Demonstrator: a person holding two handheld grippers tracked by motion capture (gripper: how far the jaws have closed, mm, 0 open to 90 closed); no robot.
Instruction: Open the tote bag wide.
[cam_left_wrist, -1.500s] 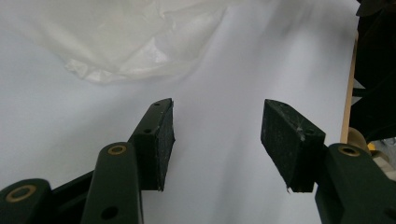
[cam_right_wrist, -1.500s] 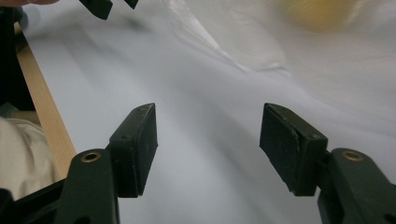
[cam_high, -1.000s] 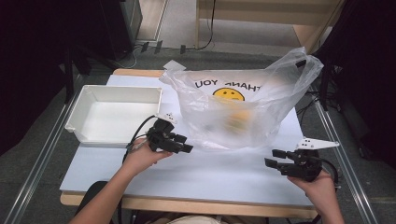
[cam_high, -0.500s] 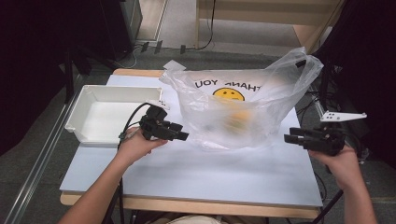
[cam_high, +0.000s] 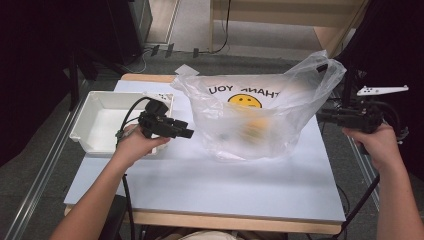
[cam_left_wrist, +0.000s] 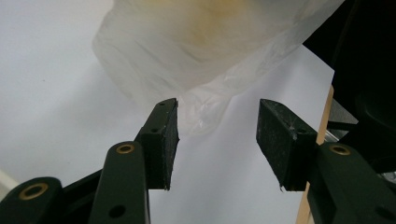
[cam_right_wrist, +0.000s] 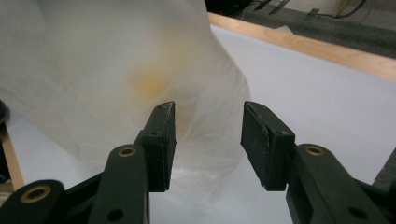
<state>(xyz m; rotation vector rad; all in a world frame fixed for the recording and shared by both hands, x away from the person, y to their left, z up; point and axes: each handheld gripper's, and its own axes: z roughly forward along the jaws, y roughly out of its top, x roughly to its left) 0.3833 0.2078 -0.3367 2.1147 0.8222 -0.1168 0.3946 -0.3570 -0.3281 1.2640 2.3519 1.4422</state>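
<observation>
White bench (cam_high: 200, 185): clear plastic bag (cam_high: 260, 115), yellow contents blurred, unidentifiable; left hand-held gripper (cam_high: 187, 133) and right hand-held gripper (cam_high: 322, 116) both spread, lately closing, nothing pinched

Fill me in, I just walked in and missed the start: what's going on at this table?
A person holds a gripper in each hand, one on either side of a clear plastic bag with a smiley face, standing on the white table. Something orange-yellow sits inside it, too blurred to name. The left gripper points at the bag's left side, the right gripper at its right handle. Both sets of jaws have just been closing but stand open, gripping nothing. A white tray sits at the left.
</observation>
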